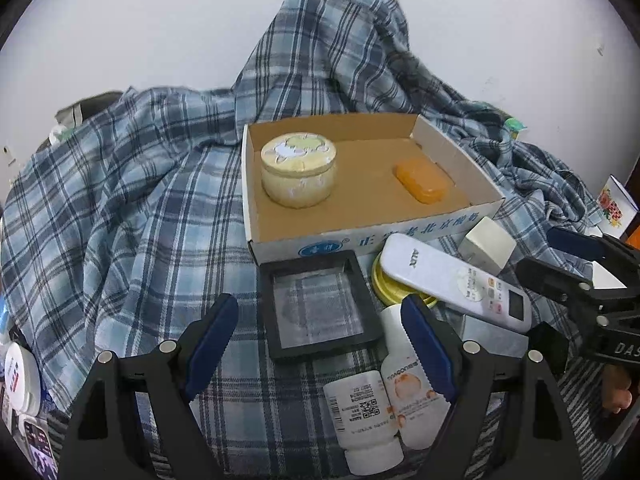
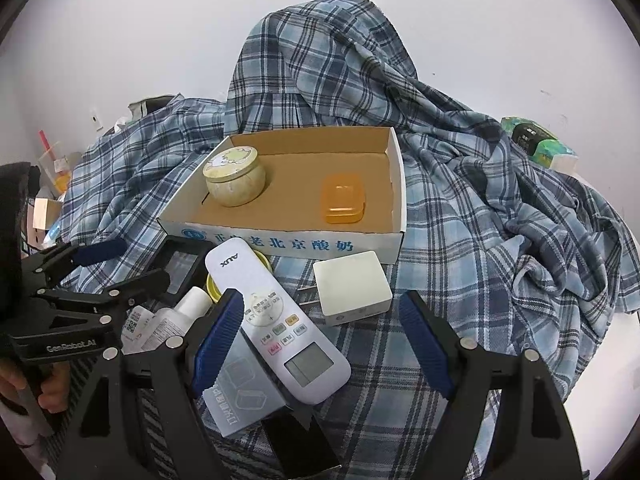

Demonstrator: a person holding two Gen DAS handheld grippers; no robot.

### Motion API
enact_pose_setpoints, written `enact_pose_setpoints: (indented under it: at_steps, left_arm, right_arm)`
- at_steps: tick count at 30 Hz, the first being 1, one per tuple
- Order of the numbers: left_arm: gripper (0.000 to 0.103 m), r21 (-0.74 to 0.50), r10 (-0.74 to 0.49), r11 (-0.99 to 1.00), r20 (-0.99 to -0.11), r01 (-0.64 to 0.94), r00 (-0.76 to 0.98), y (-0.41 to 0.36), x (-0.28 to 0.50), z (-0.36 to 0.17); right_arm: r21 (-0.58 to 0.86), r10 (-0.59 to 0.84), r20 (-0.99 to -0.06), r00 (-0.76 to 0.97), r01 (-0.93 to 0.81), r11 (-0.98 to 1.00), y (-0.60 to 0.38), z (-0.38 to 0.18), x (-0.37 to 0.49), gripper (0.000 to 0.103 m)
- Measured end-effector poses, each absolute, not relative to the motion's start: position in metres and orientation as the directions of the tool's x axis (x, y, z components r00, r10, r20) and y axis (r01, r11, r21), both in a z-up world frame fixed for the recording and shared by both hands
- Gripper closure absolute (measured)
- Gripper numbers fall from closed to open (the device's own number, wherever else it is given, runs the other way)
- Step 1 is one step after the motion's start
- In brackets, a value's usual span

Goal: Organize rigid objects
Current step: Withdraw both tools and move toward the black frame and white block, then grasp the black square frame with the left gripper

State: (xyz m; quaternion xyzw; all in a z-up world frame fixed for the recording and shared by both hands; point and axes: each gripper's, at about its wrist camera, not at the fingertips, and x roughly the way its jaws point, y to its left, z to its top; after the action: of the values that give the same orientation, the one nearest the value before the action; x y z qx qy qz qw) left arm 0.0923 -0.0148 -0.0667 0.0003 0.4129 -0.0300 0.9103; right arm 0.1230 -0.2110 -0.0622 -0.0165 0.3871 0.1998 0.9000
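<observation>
We hold both claws spread: left claw [image 1: 320, 344] over the frame [image 1: 318, 304], right claw [image 2: 322, 344] over the remote [image 2: 276, 320].

Tin [image 1: 298, 170] and soap case [image 1: 422, 181] inside box [image 1: 456, 152].

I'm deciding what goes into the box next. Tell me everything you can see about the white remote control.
The remote control is a long, rounded white plastic body marked AUX near its far end, with a round white button pad, small coloured buttons and a grey, blank screen at its near end. It lies face up and slanted in front of the cardboard box, outside it. Its far end rests over a yellow lid, its near end over a grey carton. No hand-held gripper touches it; both are open.
</observation>
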Motion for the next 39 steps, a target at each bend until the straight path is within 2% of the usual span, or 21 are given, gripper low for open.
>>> enact_pose_setpoints:
  at_steps: [9,24,26,28,39]
  left_arm:
    - [0.018,-0.035,-0.054,0.998,-0.822,0.044,0.566,-0.014,0.109,-0.084]
    - [0.017,-0.078,-0.066,0.997,-0.869,-0.004,0.491,-0.011,0.136,-0.103]
    - [0.018,-0.077,-0.066,0.997,-0.865,-0.001,0.498,-0.012,0.136,-0.1]
    - [0.027,-0.071,-0.061,0.997,-0.868,-0.003,0.494,-0.013,0.135,-0.101]
    - [0.029,-0.09,-0.059,0.996,-0.818,-0.025,0.572,-0.001,0.124,-0.089]
  right_arm:
    - [0.16,0.358,-0.727,0.586,-0.364,0.918,-0.216,-0.073,0.131,0.024]
    - [0.122,0.345,-0.695,0.631,-0.37,0.921,-0.215,-0.069,0.123,0.024]
    - [0.136,0.352,-0.698,0.623,-0.366,0.92,-0.217,-0.071,0.125,0.024]
    - [0.156,0.36,-0.707,0.609,-0.362,0.919,-0.219,-0.074,0.129,0.024]
    - [0.181,0.353,-0.728,0.588,-0.331,0.926,-0.224,-0.083,0.136,0.024]
